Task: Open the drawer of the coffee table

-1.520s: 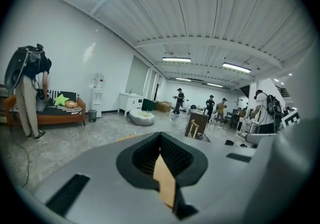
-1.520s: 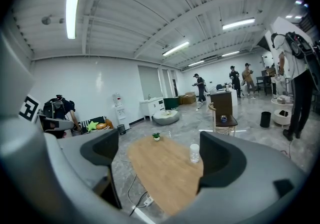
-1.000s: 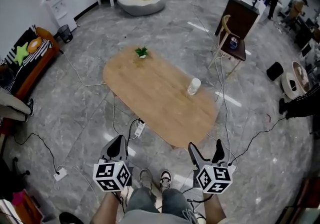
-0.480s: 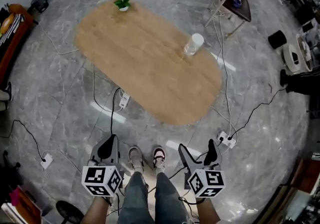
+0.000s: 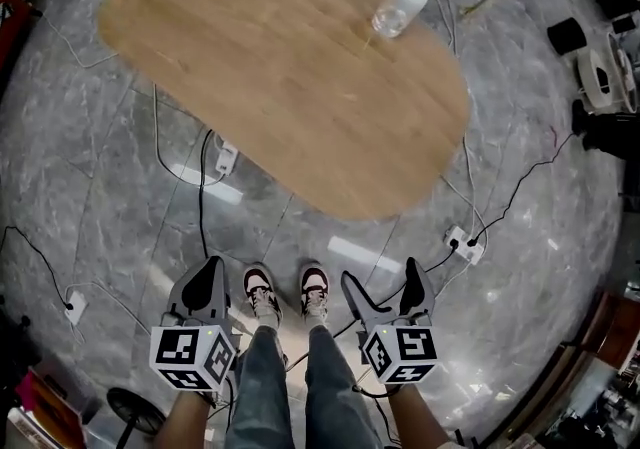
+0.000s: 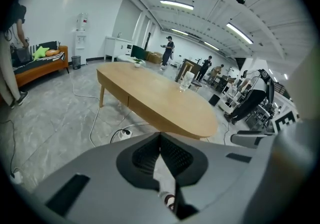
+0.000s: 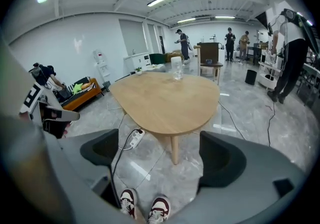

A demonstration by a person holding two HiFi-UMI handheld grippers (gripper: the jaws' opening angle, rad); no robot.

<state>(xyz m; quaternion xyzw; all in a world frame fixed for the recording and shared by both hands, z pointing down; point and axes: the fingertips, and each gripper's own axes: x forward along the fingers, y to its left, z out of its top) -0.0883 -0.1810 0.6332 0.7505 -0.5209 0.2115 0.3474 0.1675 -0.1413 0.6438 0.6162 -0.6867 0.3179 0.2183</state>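
Note:
The coffee table (image 5: pixel 280 67) is a long oval with a light wood top on thin legs, standing ahead of my feet. Seen in the left gripper view, the coffee table (image 6: pixel 155 98) has a vertical seam in its side band near the left leg; no drawer stands out. My left gripper (image 5: pixel 211 269) hangs low over the floor at the left, short of the table's near edge, its jaws shut with nothing between them (image 6: pixel 160 135). My right gripper (image 5: pixel 382 275) hangs level with it on the right, open and empty, facing the table's near end (image 7: pixel 165 98).
A clear glass (image 5: pixel 398 7) stands on the table's far right side and a small plant (image 6: pixel 137 62) at its far end. Power strips (image 5: pixel 226 158) (image 5: pixel 465 245) and cables lie on the floor beside the table. My shoes (image 5: pixel 262 289) stand between the grippers. People stand far behind.
Both grippers have sunk toward the floor while the head view tilted down. The table now looms larger and higher in the head view. Neither gripper's jaws changed.

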